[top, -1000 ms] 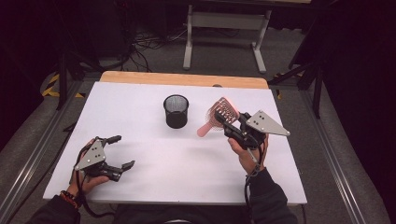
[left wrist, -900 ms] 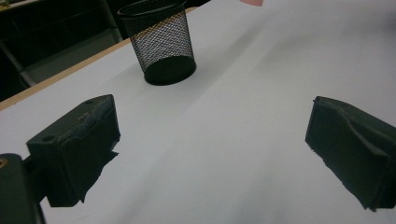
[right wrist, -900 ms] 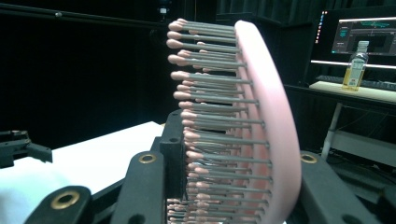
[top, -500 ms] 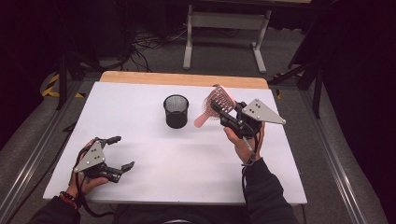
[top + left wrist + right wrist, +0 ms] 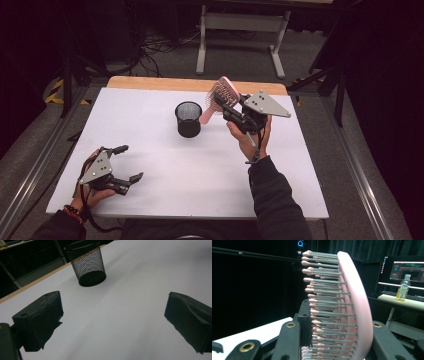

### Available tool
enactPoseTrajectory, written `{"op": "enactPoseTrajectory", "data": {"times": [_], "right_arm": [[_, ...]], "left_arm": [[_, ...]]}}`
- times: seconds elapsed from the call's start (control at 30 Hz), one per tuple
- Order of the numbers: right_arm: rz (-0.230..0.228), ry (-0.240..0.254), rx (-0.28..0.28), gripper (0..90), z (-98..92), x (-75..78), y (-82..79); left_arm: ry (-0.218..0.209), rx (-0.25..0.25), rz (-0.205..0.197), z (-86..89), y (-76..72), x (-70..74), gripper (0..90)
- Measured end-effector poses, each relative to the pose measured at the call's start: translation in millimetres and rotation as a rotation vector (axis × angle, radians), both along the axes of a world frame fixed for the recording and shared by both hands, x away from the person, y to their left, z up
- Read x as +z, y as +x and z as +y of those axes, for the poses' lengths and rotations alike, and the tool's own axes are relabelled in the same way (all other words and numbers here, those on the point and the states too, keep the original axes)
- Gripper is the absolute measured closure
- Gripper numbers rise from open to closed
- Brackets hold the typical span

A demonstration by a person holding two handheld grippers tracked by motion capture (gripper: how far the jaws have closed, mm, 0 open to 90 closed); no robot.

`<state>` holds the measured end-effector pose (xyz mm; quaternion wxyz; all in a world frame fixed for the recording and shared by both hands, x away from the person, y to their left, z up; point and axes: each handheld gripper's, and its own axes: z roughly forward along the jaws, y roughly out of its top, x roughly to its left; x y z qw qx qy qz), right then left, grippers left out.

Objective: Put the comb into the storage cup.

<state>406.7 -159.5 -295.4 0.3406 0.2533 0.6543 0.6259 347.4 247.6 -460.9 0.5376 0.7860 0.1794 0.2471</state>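
Dark curtains and cable-strewn floor surround the white counter [image 5: 165,125], which bears a black mesh cup [image 5: 188,119] near its middle. The right gripper [image 5: 235,107] has its jaws clamped on a pink hairbrush [image 5: 218,97], held in the air with the cup just beyond and below its handle end. In the right gripper view the brush head [image 5: 354,297] stands upright between the jaws, bristles facing one jaw and the smooth back against the other. That grip looks risky to me: springy bristles give under pressure, so the brush could twist or slide out as it tilts toward the cup. The handle hangs off to one side of the jaws, and if it strikes the rim instead of dropping inside, the light cup may tip or skid. The left gripper [image 5: 122,162] rests low on the counter, jaws spread wide with nothing between them and the cup well ahead of them, too far away to steady it.
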Motion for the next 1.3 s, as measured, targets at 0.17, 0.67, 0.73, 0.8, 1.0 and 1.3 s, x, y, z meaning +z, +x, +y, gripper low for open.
{"op": "enactPoseTrajectory", "data": {"times": [0.17, 0.67, 0.73, 0.8, 1.0, 1.3], "right_arm": [[-0.001, -0.004, -0.001, 63.0, 6.2, 2.3, 7.0], [0.029, 0.033, -0.002, 62.9, 21.7, 3.5, 26.6], [0.026, 0.032, -0.012, 63.0, 23.5, 3.7, 29.9], [0.036, 0.030, -0.007, 63.0, 24.9, 2.9, 33.9], [0.060, 0.036, -0.021, 63.0, 34.2, -3.2, 46.0], [0.068, 0.004, -0.037, 62.9, 47.9, -10.0, 56.9]], "left_arm": [[0.003, 0.006, -0.001, 0.0, 1.2, 0.2, 2.9], [-0.020, 0.008, -0.008, 3.5, 0.2, 2.0, 2.3], [-0.014, 0.010, -0.008, 3.2, 0.4, 1.7, 2.3], [-0.009, 0.011, -0.010, 3.3, -0.1, 2.2, 1.8], [-0.022, 0.013, -0.007, 3.8, -0.2, 2.7, 2.6], [-0.024, 0.012, 0.003, 4.7, -0.5, 2.2, 2.3]]}}
